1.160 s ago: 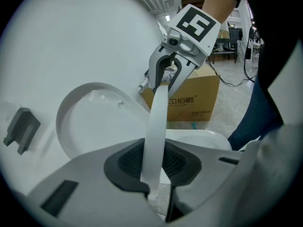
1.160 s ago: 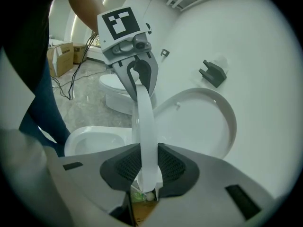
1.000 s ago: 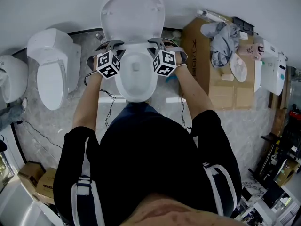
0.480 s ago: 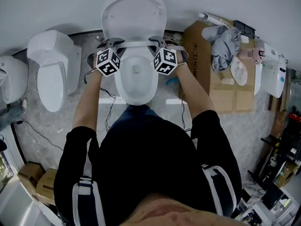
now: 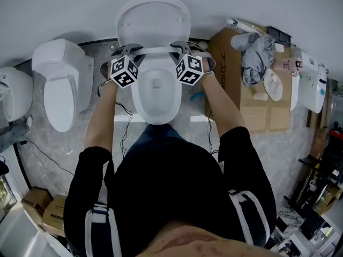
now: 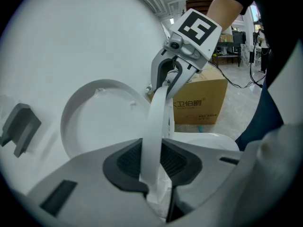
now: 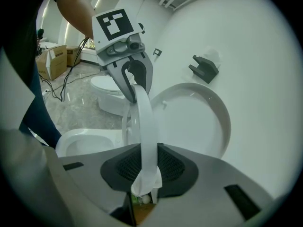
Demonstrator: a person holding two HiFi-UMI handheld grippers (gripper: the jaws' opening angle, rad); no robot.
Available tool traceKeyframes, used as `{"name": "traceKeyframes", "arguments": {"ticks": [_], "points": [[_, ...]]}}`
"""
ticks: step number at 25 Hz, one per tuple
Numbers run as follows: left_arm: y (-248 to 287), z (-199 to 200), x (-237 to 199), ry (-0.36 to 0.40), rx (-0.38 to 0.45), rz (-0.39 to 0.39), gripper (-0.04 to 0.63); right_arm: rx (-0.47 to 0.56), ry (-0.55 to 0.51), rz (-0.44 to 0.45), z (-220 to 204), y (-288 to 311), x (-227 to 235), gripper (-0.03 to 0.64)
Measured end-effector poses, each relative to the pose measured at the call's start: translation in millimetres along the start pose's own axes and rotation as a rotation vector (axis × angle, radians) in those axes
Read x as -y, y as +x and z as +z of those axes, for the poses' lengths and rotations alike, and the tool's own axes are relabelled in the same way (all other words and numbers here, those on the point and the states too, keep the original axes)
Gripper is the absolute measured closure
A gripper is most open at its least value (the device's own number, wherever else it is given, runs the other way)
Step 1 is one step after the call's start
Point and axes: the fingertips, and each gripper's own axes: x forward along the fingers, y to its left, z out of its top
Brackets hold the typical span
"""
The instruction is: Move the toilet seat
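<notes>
- Progress: seat (image 5: pixel 155 50) had swung closer to the raised lid (image 5: pixel 153 20) than a second before, well clear of the bowl (image 5: pixel 155 98).
- We had left gripper (image 5: pixel 131 51) and right gripper (image 5: pixel 179 48) both clamped on its rim.
- Figured we were nearly upright.

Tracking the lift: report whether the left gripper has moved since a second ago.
Yes: left gripper shifted away from the bowl's front rim, toward the lid.

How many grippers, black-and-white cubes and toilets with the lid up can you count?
Grippers: 2 (left gripper, right gripper)
Black-and-white cubes: 2 (left cube, right cube)
Toilets with the lid up: 1
Total: 5
</notes>
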Motion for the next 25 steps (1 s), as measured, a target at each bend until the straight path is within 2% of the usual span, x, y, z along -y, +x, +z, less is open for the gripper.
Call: {"name": "traceKeyframes", "arguments": {"ticks": [25], "points": [[17,2,-37,-0.031,0.011,0.017,0.482,0.01,0.036,-0.025,1,19,36,0.503]]}}
